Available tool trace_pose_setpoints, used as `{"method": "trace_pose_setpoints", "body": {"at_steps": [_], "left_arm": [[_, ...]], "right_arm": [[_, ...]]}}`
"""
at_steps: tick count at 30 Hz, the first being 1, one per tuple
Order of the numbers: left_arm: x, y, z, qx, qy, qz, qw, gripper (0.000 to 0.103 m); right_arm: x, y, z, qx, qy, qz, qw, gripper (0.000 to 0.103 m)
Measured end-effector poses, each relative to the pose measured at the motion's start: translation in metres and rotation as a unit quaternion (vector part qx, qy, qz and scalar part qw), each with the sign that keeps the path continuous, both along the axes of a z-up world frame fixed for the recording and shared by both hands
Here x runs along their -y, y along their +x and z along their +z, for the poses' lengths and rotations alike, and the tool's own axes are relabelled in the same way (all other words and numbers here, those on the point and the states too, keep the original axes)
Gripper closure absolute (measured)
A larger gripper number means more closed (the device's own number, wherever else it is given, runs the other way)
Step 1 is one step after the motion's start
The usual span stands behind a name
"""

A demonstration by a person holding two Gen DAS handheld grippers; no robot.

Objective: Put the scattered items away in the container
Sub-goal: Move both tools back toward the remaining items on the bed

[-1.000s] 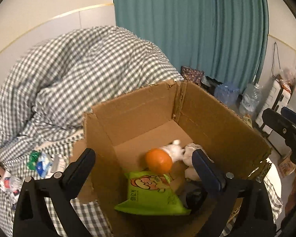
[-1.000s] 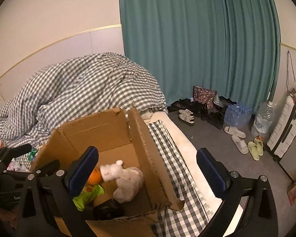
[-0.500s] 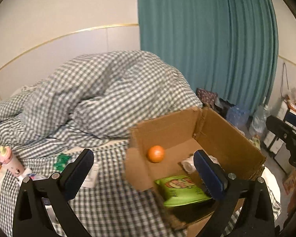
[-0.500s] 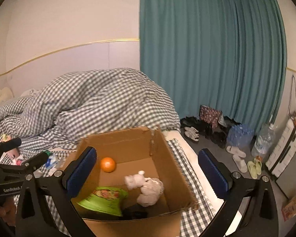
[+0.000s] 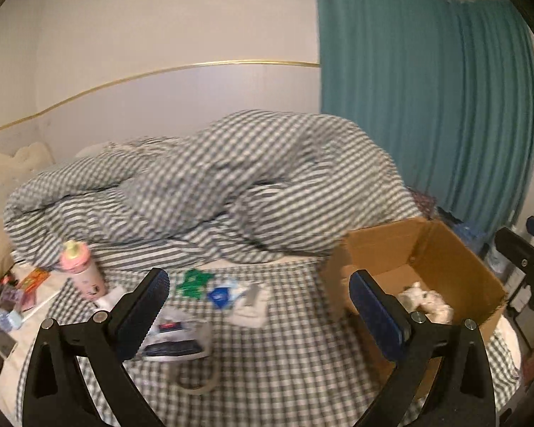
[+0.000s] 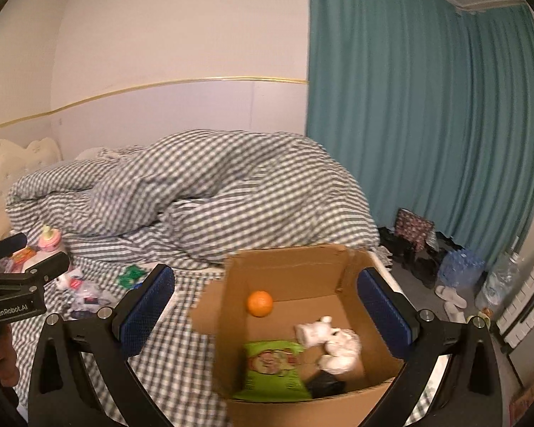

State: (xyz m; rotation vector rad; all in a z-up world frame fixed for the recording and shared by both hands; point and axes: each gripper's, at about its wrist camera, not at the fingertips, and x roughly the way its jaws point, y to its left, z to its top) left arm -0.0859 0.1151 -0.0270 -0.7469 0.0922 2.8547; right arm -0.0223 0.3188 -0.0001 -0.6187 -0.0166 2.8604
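Brown cardboard makes up the box [image 6: 302, 323], which sits open-topped on the checked bedsheet [image 5: 284, 348] and serves as the landmark for everything else. Inside the box, an orange [image 6: 260, 303] rests against the far wall, a green snack packet [image 6: 272, 370] lies on the floor of the box toward its near wall, a white plush toy [image 6: 333, 343] lies just right of the packet, and a dark object [image 6: 325, 384] that is too dim to identify sits in the near corner beside the packet.

Left of the box, loose things lie scattered on the sheet: a green wrapper [image 5: 194, 282], a blue and white sachet [image 5: 222, 293], a white flat packet [image 5: 251, 306] nearest the box, and a blurred clear cup [image 5: 181, 348] with something dark at its rim. Further left of the box stands a pink bottle [image 5: 83, 270], upright. Behind the box, a rumpled checked duvet [image 5: 213, 185] is heaped up, and a teal curtain [image 6: 427, 106] hangs behind and to the right.

The left gripper [image 5: 258, 316] hovers over the scattered items to the left of the box, its fingers spread wide and holding nothing. The right gripper [image 6: 267, 309] hangs above the box, fingers likewise spread wide apart and empty, one on each side of the box's opening.
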Motion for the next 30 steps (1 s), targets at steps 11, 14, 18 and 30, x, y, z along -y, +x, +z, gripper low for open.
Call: {"method": "trace_pose_setpoints", "body": {"at_steps": [11, 14, 18, 30], "left_arm": [[0.089, 0.001, -0.003, 0.023, 0.004, 0.071, 0.9972, 0.000], [0.112, -0.002, -0.007, 0.048, 0.009, 0.084, 0.9953, 0.000], [0.140, -0.002, -0.011, 0.060, 0.002, 0.113, 0.9918, 0.000], [0.197, -0.012, -0.039, 0.111, -0.032, 0.162, 0.9801, 0.000]], "right_arm": [[0.066, -0.025, -0.005, 0.021, 0.000, 0.050, 0.999, 0.000], [0.084, -0.034, -0.009, 0.028, -0.003, 0.064, 0.998, 0.000], [0.110, -0.045, -0.012, 0.034, 0.000, 0.084, 0.996, 0.000], [0.170, -0.081, -0.040, 0.067, -0.004, 0.126, 0.990, 0.000]]}}
